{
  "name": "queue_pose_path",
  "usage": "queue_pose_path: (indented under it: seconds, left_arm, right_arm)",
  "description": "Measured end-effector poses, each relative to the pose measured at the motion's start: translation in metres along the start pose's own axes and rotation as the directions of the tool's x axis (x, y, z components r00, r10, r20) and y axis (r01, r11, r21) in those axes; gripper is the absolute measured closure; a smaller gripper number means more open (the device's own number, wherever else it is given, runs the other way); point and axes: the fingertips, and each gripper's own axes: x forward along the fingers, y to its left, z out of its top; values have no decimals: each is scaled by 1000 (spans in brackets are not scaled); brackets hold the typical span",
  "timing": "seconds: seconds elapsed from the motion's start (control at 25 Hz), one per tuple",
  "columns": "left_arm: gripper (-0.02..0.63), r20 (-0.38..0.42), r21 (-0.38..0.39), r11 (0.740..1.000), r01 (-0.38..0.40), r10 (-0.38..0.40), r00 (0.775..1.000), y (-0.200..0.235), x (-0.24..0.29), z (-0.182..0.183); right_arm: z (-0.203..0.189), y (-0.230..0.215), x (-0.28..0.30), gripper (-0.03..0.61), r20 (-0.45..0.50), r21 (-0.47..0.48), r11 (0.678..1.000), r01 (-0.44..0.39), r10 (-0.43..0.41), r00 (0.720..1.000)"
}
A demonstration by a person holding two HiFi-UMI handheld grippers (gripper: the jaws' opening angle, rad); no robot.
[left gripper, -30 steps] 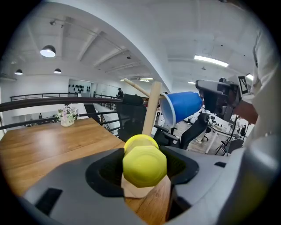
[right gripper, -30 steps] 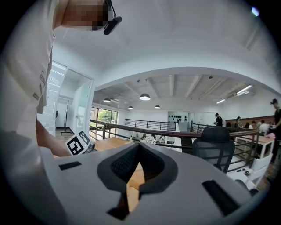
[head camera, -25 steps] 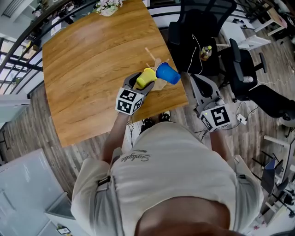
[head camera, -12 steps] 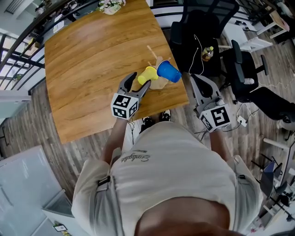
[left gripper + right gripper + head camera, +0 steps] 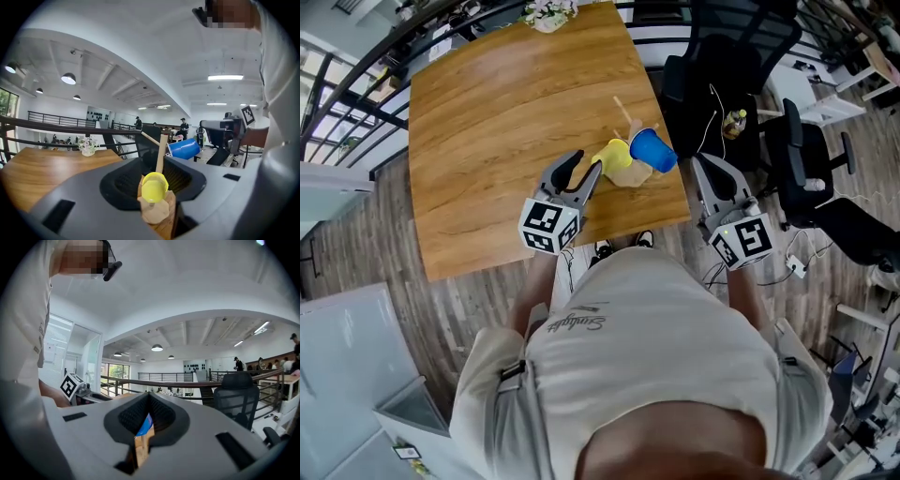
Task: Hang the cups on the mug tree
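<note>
**Status check: cups and mug tree**

1. Task items. The mug tree (image 5: 625, 120) stands on the table (image 5: 487, 122), with the near table edge running close past its base. The yellow cup (image 5: 614, 157) hangs on a peg on the side of the tree nearest me. The blue cup (image 5: 652, 150) hangs tilted on a peg to the right of the tree's stem. One upper peg sticks out bare on the far side of the tree.

2. Left gripper (image 5: 584, 171). It sits over the table, just to the left of the tree. Its tips point at the yellow cup but stand apart from it. Its jaws are closing with nothing between them. In the left gripper view the yellow cup hangs beyond the gap and the pads do not touch it.

3. Right gripper (image 5: 701, 165). It is held off the table, to the right of the tree and clear of it. Its jaws are pressed together and hold nothing. A sliver of the blue cup shows past them in the right gripper view.

4. Progress. I judge both visible cups to be hung. I see no other cup lying near the tree or anywhere else on the table. A vase of flowers (image 5: 548, 11) stands well beyond the tree. As far as these views show, no hanging is left to do, and what remains is moving both grippers away from the tree.
</note>
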Motion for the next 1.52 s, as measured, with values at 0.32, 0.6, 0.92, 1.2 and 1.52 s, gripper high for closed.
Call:
queue_pose_path:
  seconds: [0.32, 0.6, 0.92, 1.2, 1.52]
  left_arm:
    - [577, 81, 4, 1000, -22, 22, 997, -9, -19, 29]
    - [581, 97, 101, 993, -52, 42, 994, -19, -27, 63]
    - [581, 165, 113, 992, -63, 44, 985, -23, -31, 115]
    - [581, 152, 92, 993, -67, 52, 987, -21, -23, 115]
    - [581, 175, 74, 994, -84, 70, 982, -15, -23, 124]
  right_arm:
    - [15, -1, 8, 585, 49, 27, 999, -32, 31, 998]
    - [29, -5, 13, 584, 89, 101, 992, -70, 61, 994]
    - [51, -7, 23, 584, 116, 71, 994, -86, 77, 990]
    - [56, -10, 29, 584, 115, 57, 995, -82, 75, 990]
    - [59, -12, 32, 584, 113, 18, 997, -81, 78, 991]
